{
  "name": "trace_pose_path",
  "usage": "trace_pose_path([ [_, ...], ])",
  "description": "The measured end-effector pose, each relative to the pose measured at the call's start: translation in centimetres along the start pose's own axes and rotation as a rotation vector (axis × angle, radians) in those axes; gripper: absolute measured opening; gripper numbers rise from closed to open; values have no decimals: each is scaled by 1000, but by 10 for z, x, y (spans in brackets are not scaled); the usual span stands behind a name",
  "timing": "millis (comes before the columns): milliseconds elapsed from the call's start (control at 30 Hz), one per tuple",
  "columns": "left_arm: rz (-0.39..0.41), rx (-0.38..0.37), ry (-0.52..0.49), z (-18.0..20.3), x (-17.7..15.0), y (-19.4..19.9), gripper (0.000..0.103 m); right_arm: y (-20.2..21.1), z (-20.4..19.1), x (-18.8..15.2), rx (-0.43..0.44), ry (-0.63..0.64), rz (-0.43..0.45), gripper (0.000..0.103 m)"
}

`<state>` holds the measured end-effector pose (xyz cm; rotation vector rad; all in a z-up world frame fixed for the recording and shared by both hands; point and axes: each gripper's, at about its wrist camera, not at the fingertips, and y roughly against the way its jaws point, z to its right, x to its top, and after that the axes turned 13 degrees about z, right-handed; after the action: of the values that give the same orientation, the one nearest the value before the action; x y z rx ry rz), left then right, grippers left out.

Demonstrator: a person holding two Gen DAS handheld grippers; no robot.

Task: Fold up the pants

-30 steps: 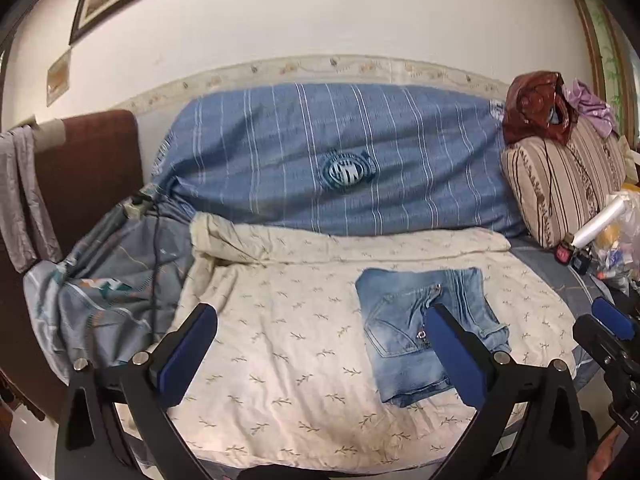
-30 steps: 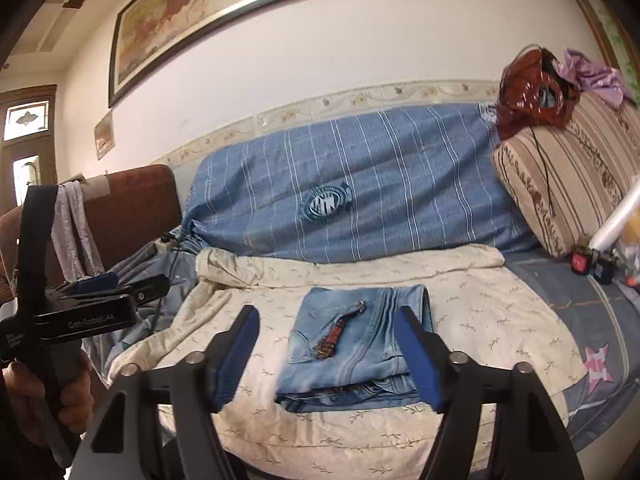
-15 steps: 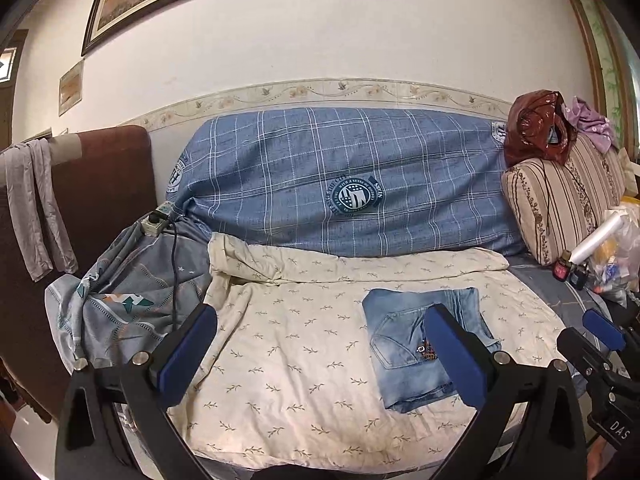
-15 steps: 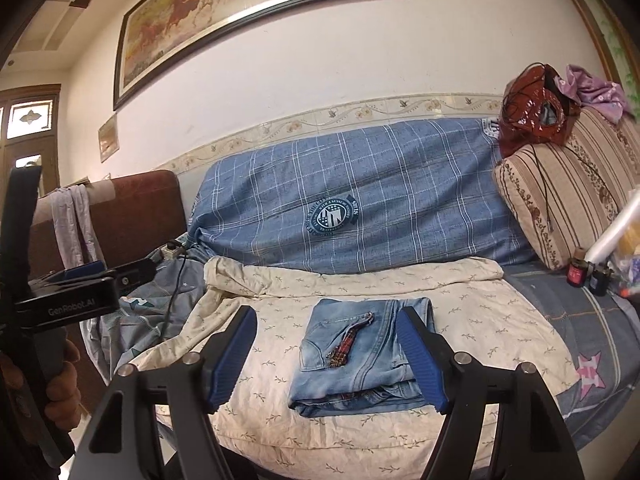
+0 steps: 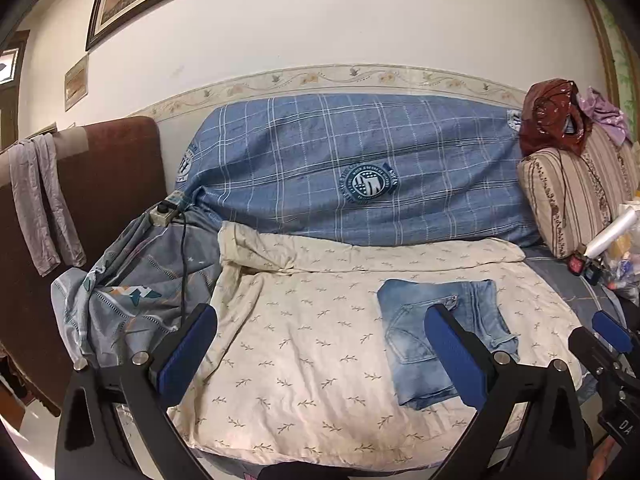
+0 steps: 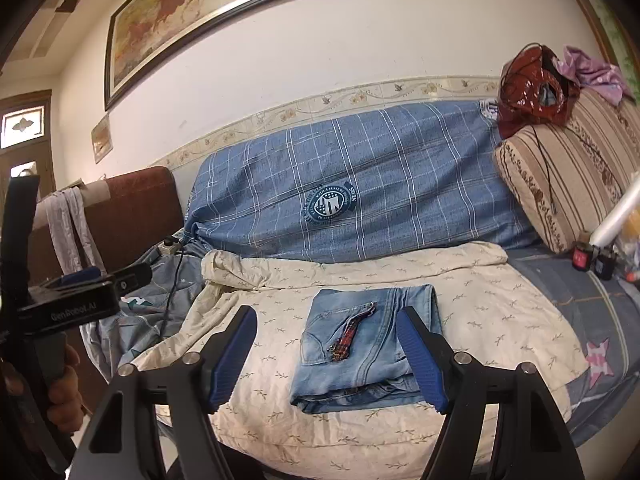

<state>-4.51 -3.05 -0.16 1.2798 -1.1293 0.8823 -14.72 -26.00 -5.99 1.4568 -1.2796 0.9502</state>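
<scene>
The light blue jeans lie folded into a compact rectangle on the cream leaf-print sheet, right of its middle; in the right wrist view the jeans show a red plaid strap across the pocket. My left gripper is open and empty, held back from the sofa's front edge, left of the jeans. My right gripper is open and empty, pulled back in front of the jeans, apart from them. The left gripper's body shows at the right wrist view's left edge.
A blue checked cover drapes the sofa back. A striped cushion with a red bag stands at right, with small bottles and a white roll below. A crumpled grey-blue sheet and power strip with cord lie at left by a brown armrest.
Both grippers have pulled back and tilted up from the sofa; more wall and picture frame show. The jeans lie unmoved, folded on the sheet.
</scene>
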Motion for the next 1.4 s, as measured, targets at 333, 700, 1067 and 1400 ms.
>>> trace_pose_path([
  [333,-7,7,-18,-4,1,2,103,-1,-4,5,0,1,8,75],
  [700,-10,-8,-63,8,1,-1,103,-7,-3,2,-9,11,12,75],
  [1067,-135,-61,-91,17,-33,-44,103,-28,28,-15,-62,-7,-57,75],
  [1400,-305,-1,-53,10,-78,-99,103,-57,81,-44,-150,-91,-161,75],
])
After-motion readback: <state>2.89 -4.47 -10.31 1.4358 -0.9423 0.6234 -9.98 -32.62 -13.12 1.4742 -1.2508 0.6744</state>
